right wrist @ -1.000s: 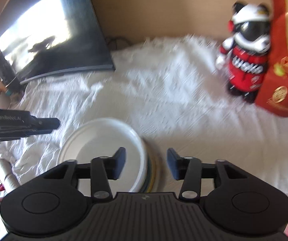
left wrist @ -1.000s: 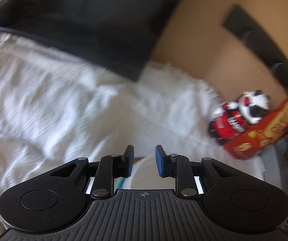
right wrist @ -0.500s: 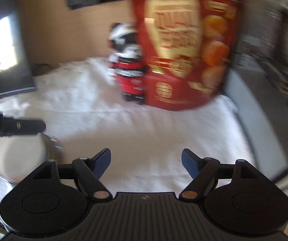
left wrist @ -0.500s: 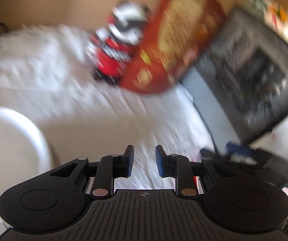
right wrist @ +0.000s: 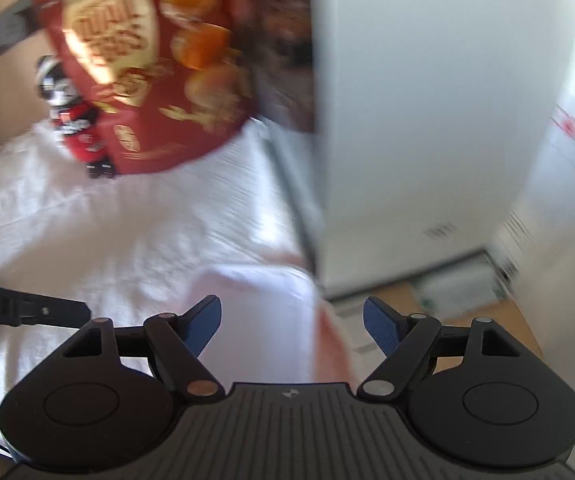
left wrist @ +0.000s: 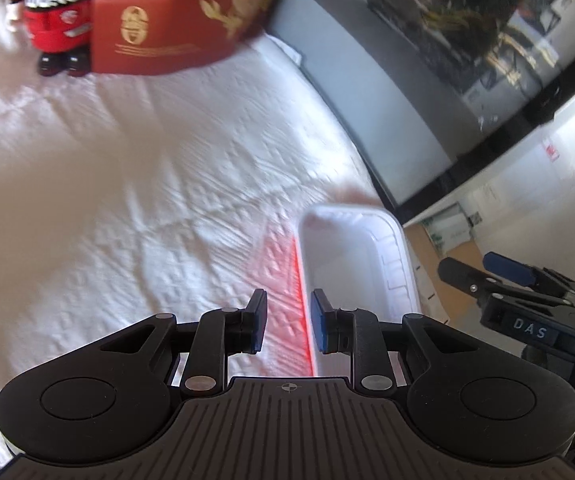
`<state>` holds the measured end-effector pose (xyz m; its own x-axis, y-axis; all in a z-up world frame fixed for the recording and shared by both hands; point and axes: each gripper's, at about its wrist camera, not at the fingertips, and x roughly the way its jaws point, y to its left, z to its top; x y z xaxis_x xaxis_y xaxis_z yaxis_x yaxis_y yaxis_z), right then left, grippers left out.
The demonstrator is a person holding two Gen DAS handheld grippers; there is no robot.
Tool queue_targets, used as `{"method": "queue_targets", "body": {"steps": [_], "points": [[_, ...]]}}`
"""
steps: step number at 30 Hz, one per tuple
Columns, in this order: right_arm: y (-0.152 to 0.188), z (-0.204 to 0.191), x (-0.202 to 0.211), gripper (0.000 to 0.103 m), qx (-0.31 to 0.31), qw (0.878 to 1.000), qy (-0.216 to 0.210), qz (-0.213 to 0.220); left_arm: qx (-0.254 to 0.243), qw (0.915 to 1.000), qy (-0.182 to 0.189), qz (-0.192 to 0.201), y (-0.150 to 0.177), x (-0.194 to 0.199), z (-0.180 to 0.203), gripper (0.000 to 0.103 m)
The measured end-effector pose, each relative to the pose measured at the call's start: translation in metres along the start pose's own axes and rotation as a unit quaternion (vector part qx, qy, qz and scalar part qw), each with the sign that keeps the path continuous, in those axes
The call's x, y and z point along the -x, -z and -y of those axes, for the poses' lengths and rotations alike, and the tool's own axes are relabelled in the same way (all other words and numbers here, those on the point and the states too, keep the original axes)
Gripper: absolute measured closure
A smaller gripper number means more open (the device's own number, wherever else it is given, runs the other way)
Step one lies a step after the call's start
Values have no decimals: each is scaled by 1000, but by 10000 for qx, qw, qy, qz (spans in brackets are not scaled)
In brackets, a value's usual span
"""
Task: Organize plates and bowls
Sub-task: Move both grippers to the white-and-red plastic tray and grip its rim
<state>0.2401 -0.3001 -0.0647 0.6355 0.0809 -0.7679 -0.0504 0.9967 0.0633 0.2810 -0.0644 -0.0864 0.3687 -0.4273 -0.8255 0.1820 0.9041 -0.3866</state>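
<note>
Left wrist view: left hand-held gripper point(left wrist: 286, 320) hovering narrow and empty, right hand-held gripper point(right wrist: 292, 326) gaping wide, over thin white tray point(left wrist: 351, 256) at table edge; probably light, flexible, best pinched by rim.

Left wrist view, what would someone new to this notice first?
Probably the big red gift box at the top left, with a red and black toy figure beside it on the white cloth. Nearer, a white rectangular tray sits at the cloth's right edge, just ahead of the left tongs, whose narrow gap holds nothing. The right tongs reach in from the right.
</note>
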Motion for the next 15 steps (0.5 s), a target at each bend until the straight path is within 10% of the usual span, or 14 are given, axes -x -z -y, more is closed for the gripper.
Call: {"method": "queue_targets", "body": {"steps": [11,15], "points": [[20,20,-34,29,54,9975,-406,-582,144,9981,-573,-180,10,-60,19,77],[22,18,-49,47,34,9917,-855,-960,314,9981,-431,-298,7,-73,16,77]]}}
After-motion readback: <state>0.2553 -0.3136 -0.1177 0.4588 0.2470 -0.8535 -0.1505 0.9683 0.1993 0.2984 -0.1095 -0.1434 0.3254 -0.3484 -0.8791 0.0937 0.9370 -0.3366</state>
